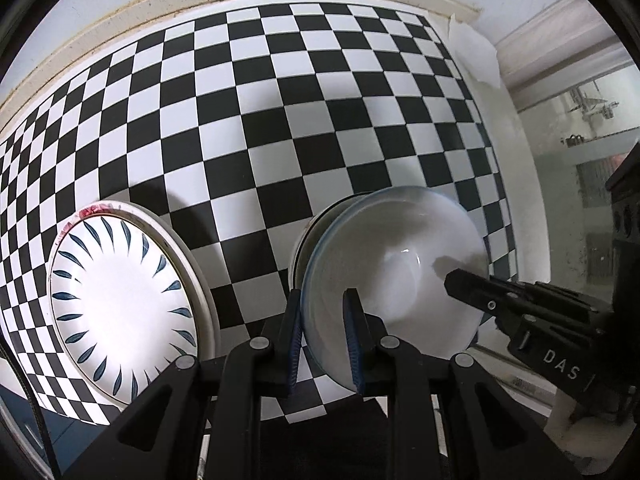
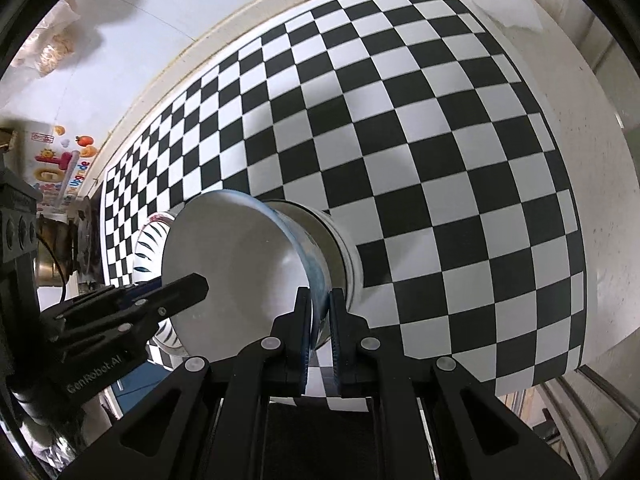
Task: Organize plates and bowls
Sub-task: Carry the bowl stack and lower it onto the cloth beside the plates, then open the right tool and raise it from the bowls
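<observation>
The white bowl [image 1: 396,276] with a faint blue rim band is held between both grippers over the near part of the bench [image 1: 516,152], nearer its right edge than its left. The left gripper [image 1: 326,332] has its blue-padded fingers [image 1: 354,336] closed on the bowl's rim on one side; the right gripper [image 2: 320,320] pinches the opposite rim, one finger inside, one outside. Under it sits a second pale dish [image 2: 340,240], its rim showing just behind the bowl; whether the two touch cannot be told.

Toward the left edge lies a flat plate [image 1: 124,312] with dark blue leaf strokes radiating round a glossy white centre, stacked on another plate [image 1: 200,280] whose reddish-marked rim peeks out. It is near the bowl but apart from it.

The checkered mat [image 1: 280,120] covers most of the bench and lies open toward the far edge and far right corner, where a crumpled white sheet [image 1: 476,52] rests. The mat is smooth and matt; the dishes are glazed and reflective.

The plates' near side is cut off behind the left gripper's body.
</observation>
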The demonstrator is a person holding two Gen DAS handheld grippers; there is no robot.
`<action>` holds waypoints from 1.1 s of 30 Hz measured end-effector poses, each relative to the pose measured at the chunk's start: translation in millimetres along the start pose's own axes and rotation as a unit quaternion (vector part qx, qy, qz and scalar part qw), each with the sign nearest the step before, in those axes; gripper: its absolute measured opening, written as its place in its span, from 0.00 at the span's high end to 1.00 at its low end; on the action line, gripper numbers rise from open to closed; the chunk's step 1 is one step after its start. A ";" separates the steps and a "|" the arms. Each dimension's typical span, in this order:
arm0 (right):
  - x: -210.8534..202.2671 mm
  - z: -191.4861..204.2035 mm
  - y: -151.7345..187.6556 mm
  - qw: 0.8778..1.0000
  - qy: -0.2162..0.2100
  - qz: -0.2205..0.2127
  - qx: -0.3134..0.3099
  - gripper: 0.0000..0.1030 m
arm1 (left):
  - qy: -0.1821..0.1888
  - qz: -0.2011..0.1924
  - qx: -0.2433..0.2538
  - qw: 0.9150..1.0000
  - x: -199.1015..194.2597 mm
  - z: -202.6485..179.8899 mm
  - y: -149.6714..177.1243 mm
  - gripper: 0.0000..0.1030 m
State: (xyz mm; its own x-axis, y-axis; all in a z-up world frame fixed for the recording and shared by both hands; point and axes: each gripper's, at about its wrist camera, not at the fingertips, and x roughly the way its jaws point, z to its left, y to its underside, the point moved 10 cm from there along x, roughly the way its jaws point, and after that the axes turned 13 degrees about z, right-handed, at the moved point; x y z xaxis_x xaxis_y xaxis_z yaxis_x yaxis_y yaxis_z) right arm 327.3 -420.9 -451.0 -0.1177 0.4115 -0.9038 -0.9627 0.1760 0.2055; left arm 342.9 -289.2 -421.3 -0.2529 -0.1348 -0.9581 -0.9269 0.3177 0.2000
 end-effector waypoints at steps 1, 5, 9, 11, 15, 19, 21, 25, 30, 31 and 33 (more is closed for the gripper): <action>2.9 -1.6 0.4 1.000 0.003 0.001 0.000 0.90 | -0.002 0.000 -0.001 1.000 1.5 0.5 -0.3 0.83; 7.0 -1.3 -3.6 1.000 0.010 0.004 -0.001 0.90 | -0.002 0.005 -0.007 1.000 6.8 2.9 -3.2 0.83; 11.6 0.6 -7.4 1.000 0.021 0.009 -0.003 0.90 | -0.009 0.008 -0.009 1.000 11.6 4.8 -6.2 0.83; 11.9 1.1 -9.9 0.999 0.033 0.008 -0.004 0.90 | -0.013 0.009 -0.010 1.000 13.0 5.9 -6.2 0.83; 9.3 -0.1 -11.6 0.999 0.031 0.015 -0.004 0.89 | -0.005 0.011 -0.015 1.000 13.4 7.7 -5.7 0.83; 5.4 0.1 -9.8 1.000 0.027 0.010 -0.003 0.88 | -0.012 -0.003 -0.012 1.000 1.4 8.1 -1.9 0.83; -0.3 2.2 -6.2 1.000 0.029 0.002 -0.006 0.88 | -0.021 -0.022 -0.011 0.999 -12.3 8.4 2.4 0.83; -18.3 10.9 8.9 0.999 0.039 -0.022 -0.020 0.88 | -0.039 -0.060 0.000 0.997 -39.7 7.9 16.2 0.82; -43.4 24.9 37.0 0.995 0.066 -0.052 -0.044 0.76 | -0.057 -0.112 0.003 0.992 -77.6 10.3 40.7 0.71; -48.3 29.0 43.9 0.995 0.067 -0.057 -0.048 0.63 | -0.057 -0.121 0.006 0.991 -83.8 10.0 44.6 0.66; -57.3 37.8 58.0 0.994 0.063 -0.064 -0.055 0.41 | -0.061 -0.139 0.010 0.988 -97.7 10.4 55.1 0.61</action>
State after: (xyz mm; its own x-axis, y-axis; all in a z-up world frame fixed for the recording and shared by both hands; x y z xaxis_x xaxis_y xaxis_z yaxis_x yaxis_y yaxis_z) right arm 287.5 -400.5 -373.0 -0.0147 0.2754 -0.9612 -0.9917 0.1190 0.0493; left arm 319.5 -248.7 -318.8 0.0473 -0.1065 -0.9932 -0.9501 0.3022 -0.0777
